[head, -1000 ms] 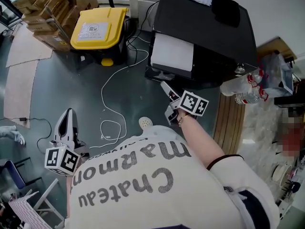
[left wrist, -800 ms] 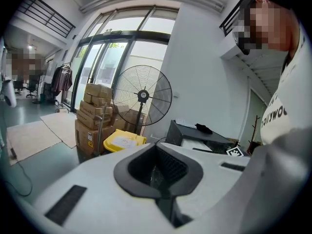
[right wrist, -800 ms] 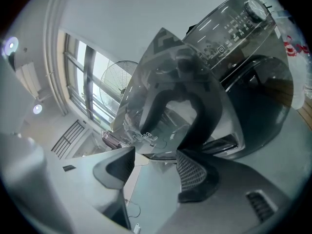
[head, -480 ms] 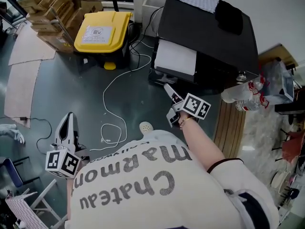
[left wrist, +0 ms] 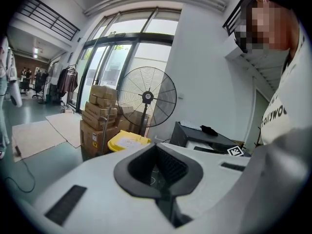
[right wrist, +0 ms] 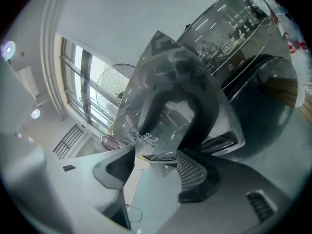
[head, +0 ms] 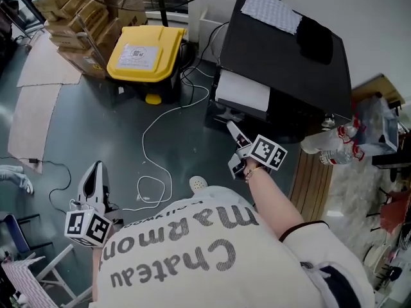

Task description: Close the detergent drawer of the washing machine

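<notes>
The black washing machine [head: 282, 50] stands at the upper right of the head view, with a white panel [head: 243, 90] on its front. Low on that front a flat dark part [head: 221, 113] juts out; I cannot tell whether it is the detergent drawer. My right gripper [head: 234, 147] is open just in front of it, touching nothing. The right gripper view looks between the open jaws [right wrist: 156, 157] at the machine's glossy front [right wrist: 195, 82] and a dark tray [right wrist: 217, 143] sticking out. My left gripper [head: 95, 172] hangs shut and empty over the floor at the lower left.
A yellow-lidded bin [head: 146, 55], stacked cardboard boxes [head: 74, 24] and a standing fan [left wrist: 146, 97] are at the back left. A white cable [head: 151, 172] loops over the grey floor. Water bottles [head: 334, 140] and a wooden strip [head: 311, 181] lie to the machine's right.
My right gripper has crept a little closer to the machine's front, still open. The head camera has shifted slightly. The left gripper stays where it was.
</notes>
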Motion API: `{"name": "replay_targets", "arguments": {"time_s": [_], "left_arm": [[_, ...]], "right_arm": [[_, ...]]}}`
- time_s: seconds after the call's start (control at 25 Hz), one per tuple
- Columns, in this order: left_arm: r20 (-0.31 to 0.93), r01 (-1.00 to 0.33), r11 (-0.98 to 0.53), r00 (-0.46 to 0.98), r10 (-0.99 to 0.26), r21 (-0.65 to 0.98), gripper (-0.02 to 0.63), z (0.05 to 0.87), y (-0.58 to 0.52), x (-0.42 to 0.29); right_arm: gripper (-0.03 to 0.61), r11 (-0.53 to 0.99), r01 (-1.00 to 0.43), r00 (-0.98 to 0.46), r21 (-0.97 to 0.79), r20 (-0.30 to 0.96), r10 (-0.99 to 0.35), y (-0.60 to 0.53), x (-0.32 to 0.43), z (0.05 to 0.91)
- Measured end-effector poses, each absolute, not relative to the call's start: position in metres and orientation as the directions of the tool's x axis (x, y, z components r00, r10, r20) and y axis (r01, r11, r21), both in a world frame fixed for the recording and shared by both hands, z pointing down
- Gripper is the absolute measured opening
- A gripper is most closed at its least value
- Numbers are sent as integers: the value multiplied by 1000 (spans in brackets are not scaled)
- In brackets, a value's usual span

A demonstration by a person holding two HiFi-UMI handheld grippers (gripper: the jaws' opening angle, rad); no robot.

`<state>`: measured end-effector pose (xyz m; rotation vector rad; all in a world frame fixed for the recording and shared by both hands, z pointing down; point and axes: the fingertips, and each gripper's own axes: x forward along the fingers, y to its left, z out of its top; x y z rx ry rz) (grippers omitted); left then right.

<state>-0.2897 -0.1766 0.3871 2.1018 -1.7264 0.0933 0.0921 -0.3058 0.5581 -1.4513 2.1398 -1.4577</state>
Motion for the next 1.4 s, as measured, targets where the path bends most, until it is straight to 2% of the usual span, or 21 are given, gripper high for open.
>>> {"name": "replay_targets", "arguments": {"time_s": [1.4], "left_arm": [[275, -962, -64, 139, -951, 266, 8, 393, -217, -285]], "right_arm": [[282, 73, -602, -510, -795, 314, -801, -392, 116, 554]]}}
